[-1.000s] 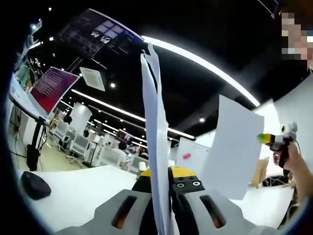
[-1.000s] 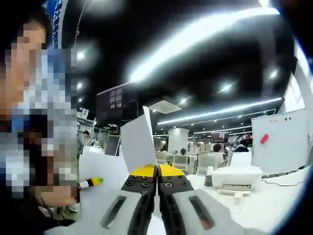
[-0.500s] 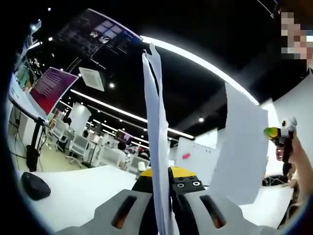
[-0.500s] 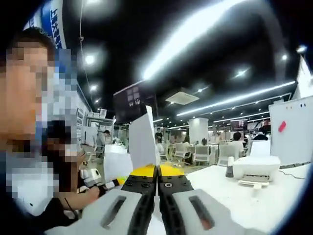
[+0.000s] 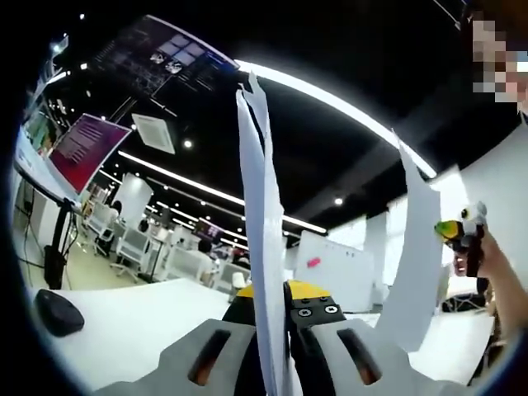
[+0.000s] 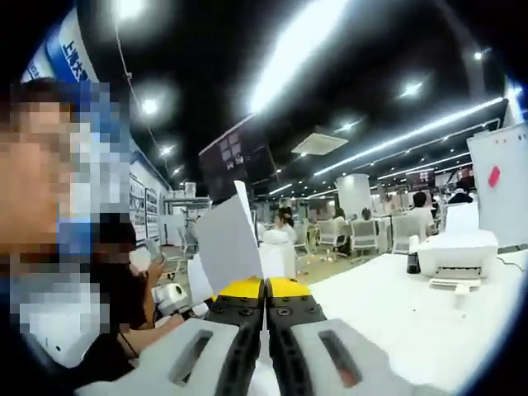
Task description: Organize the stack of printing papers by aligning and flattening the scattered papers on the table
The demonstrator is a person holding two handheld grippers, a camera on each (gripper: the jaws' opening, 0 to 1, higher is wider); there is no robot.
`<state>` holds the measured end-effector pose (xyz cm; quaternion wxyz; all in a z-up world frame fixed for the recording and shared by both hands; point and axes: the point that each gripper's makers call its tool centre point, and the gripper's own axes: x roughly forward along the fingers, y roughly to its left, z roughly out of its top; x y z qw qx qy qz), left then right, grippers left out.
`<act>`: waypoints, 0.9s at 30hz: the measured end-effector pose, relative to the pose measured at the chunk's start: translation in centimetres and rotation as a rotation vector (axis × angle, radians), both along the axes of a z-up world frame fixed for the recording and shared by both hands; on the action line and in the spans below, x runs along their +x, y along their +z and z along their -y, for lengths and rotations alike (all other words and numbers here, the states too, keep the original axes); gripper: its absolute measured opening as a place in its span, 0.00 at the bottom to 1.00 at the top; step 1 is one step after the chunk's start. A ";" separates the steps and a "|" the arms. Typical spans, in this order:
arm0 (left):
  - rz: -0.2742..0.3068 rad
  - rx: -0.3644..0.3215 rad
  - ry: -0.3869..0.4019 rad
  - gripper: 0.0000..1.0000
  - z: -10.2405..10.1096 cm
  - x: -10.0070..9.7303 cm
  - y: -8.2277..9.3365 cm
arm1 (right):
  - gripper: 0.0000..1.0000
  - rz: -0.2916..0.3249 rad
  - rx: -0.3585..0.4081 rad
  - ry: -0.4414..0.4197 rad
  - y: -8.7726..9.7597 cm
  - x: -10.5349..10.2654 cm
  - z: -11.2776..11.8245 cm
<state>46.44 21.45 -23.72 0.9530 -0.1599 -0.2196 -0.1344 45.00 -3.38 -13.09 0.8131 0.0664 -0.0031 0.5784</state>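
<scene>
Left gripper (image 5: 276, 301) clamped on the papers (image 5: 262, 231), jaws pinched tight, sheets standing edge-on and fanning a little at the top. To its right, a second sheet (image 5: 412, 264) curls upward, held by the right gripper (image 5: 458, 233). Bare white bench (image 5: 132, 322) lies open left, a dark mouse (image 5: 56, 312) near its edge. Right gripper's own view: jaws together on a sheet (image 6: 227, 243); its lower edge is hidden behind the jaws. Printer (image 6: 456, 252) sits well apart on the bench.
</scene>
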 end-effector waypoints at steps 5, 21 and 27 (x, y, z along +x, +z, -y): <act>0.004 0.010 -0.003 0.06 0.2 0.0 0.1 | 0.00 -0.051 -0.022 0.048 -1.0 1.2 -1.2; 0.019 0.017 -0.048 0.06 1.0 -0.2 0.3 | 0.00 -0.117 -0.063 0.032 -4.0 5.5 -4.0; 0.025 0.020 -0.063 0.06 1.2 -0.2 0.4 | 0.00 -0.158 -0.069 0.025 -4.9 7.5 -5.1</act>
